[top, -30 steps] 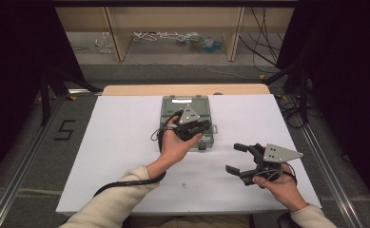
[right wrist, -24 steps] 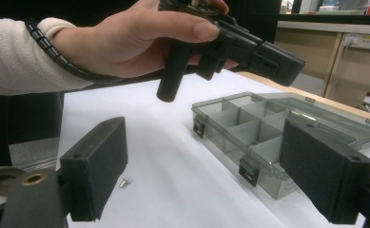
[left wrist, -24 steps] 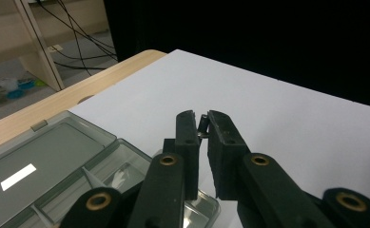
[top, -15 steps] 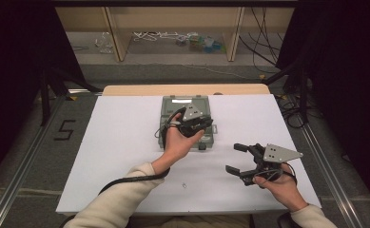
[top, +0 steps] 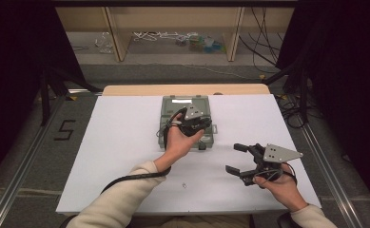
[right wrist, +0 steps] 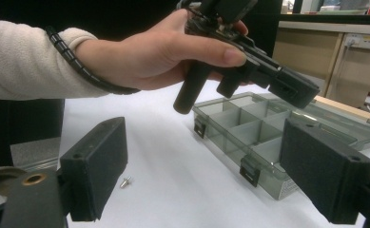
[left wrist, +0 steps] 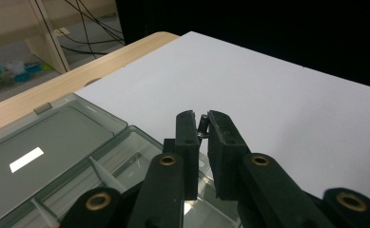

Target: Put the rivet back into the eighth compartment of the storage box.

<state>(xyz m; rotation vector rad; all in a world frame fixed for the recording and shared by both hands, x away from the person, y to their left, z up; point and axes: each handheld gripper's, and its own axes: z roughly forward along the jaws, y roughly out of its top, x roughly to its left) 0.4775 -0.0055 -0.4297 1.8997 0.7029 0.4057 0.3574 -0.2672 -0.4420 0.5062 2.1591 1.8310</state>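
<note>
High view: left claw (top: 202, 124) hung over the near right part of the compartment box (top: 185, 105), at the middle of the white worktop (top: 116, 142); right claw (top: 239, 158) sat well apart, nearer the person, above bare worktop.
Left claw state: jaws pinched almost together on a small dark screw (left wrist: 203, 126), seen in the left gripper view; only the tips held it, and the screw stood roughly upright between them.
Right claw state: jaws wide apart, nothing between them; the right gripper view looked through the gap toward the box.
Screw position: held in the air above the box's open compartments, near the box's edge towards the bare worktop; which compartment lay beneath it could not be told.
Second screw: a pale loose screw (right wrist: 125, 181) lay on the worktop between the right claw and the box, well short of the box; a small speck in the high view (top: 184, 185).
Box: clear grey plastic, lid laid open flat behind, dividers (right wrist: 242, 124) upright, latches (right wrist: 249, 170) on the near wall.
Handling, judged: screw light, rigid, smooth, and easily twisted out of a tip grip; best taken across the shank just under the head, squarely in the pads.
Risk, judged: it may bounce off a divider if let go from high up.
</note>
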